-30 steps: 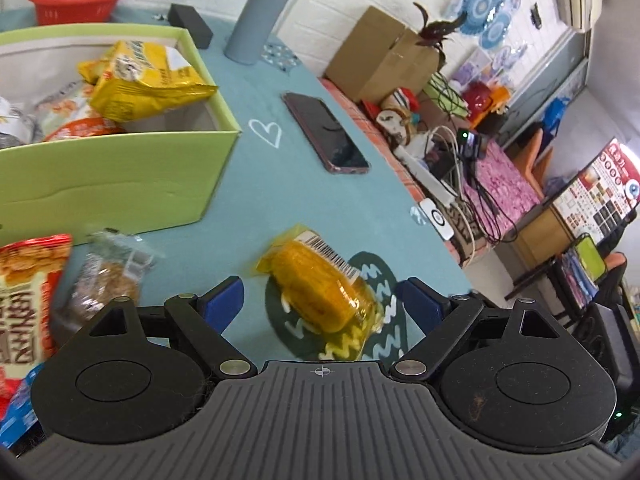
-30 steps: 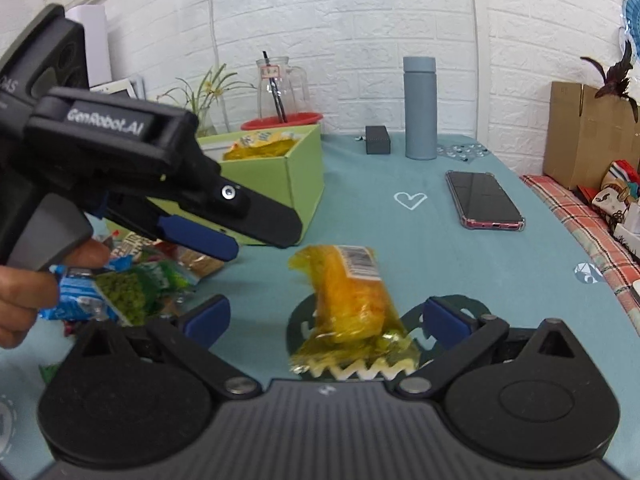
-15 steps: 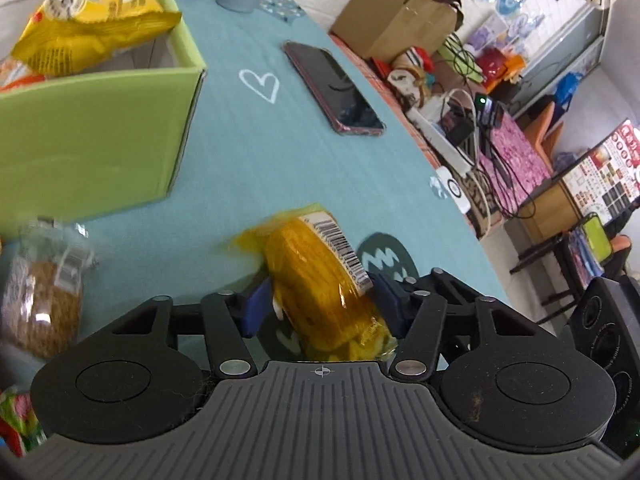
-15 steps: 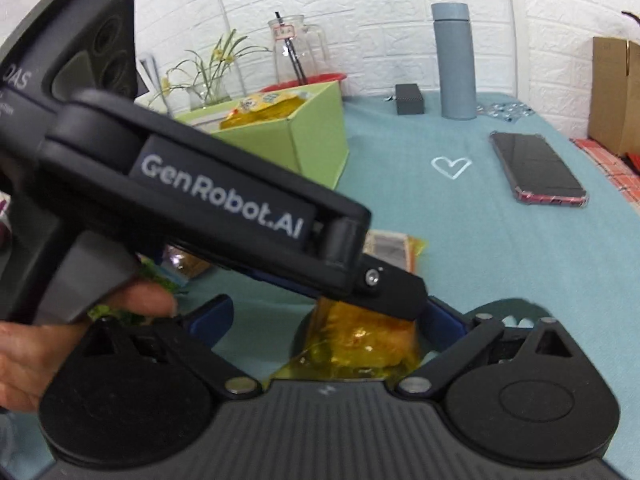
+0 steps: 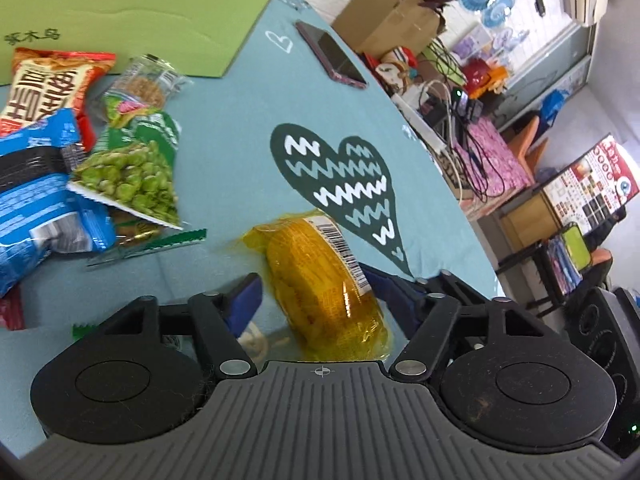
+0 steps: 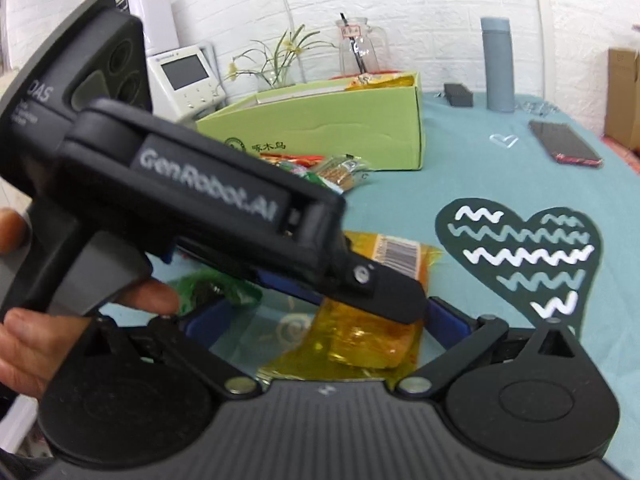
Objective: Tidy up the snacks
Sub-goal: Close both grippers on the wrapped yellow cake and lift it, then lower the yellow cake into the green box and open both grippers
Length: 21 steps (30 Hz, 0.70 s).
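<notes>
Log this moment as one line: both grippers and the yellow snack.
left gripper: open, jaws just widened around yellow snack packet | right gripper: wide open, nothing gripped | packet: outside green box

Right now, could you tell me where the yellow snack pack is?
In the left wrist view the yellow snack pack lies low and central on the teal tablecloth, between the left hand-held gripper fingers, beside the dark heart print.

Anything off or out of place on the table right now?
Several snack packets lie in a loose overlapping heap outside the green box. The yellow snack pack sits skewed between the left gripper's open jaws, not pressed.
</notes>
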Available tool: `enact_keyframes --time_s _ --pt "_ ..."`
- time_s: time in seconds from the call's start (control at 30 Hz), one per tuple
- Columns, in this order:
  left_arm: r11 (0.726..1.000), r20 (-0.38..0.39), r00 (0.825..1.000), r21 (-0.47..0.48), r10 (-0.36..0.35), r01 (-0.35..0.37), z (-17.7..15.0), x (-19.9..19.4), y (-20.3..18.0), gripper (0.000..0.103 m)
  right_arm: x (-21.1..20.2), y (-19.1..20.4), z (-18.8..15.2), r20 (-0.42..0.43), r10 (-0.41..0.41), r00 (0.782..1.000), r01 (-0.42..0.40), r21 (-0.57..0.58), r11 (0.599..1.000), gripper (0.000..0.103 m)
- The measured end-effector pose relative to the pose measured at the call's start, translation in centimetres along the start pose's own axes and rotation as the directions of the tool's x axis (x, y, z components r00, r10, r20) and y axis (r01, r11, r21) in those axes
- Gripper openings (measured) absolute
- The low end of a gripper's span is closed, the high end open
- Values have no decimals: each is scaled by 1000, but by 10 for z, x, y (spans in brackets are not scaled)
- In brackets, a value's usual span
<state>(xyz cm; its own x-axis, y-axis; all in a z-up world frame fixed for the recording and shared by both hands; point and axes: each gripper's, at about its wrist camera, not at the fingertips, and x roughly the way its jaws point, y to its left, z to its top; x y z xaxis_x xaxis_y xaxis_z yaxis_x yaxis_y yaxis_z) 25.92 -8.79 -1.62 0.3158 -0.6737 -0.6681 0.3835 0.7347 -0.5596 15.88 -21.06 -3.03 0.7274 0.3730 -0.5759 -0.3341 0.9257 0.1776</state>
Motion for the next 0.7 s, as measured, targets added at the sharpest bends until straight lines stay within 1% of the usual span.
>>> enact_keyframes --time_s 0.07,0.1,0.2,0.23,0.27,0.3,0.33,0.37,0.43,0.53,0.6,0.7 --pt "1000 21 1000 1 16 -16 2 -2 -1 68 -3 3 0 7 -42 999 42 -7 999 102" --pt "1000 30 999 10 20 -20 2 -3 -2 71 -4 2 0 7 -54 999 54 -6 999 102" --pt "999 40 999 32 33 -34 0 1 -2 70 0 -1 4 4 -78 997 78 0 997 101" --pt "998 44 998 48 40 -42 -2 2 -3 63 2 -3 4 -5 -81 997 81 -2 997 93" --pt "997 42 998 64 47 -50 -3 2 -4 38 5 -6 3 -23 -80 997 80 1 997 80" --pt "998 24 999 66 22 -23 -4 4 -3 31 5 -5 3 -17 -88 996 88 -5 996 73" --pt "999 25 1000 50 10 -11 -4 4 -2 31 4 -5 4 -20 -82 996 82 -6 997 62" --pt "999 26 1000 43 5 -6 -4 3 -1 30 3 -5 6 -23 -94 995 94 -7 996 61" --pt "999 31 1000 33 -4 3 -3 -2 0 30 -1 -5 8 -18 -79 997 79 6 997 60" --pt "999 68 998 32 -11 8 4 -16 -2 30 -2 -2 17 3 -68 998 68 3 998 60" --pt "999 105 995 45 -2 -3 12 -29 -4 30 -3 0 27 32 -63 998 63 -14 998 60" --pt "997 150 988 65 28 -38 31 -46 -5 31 0 9 42 71 -47 996 51 -52 997 60"
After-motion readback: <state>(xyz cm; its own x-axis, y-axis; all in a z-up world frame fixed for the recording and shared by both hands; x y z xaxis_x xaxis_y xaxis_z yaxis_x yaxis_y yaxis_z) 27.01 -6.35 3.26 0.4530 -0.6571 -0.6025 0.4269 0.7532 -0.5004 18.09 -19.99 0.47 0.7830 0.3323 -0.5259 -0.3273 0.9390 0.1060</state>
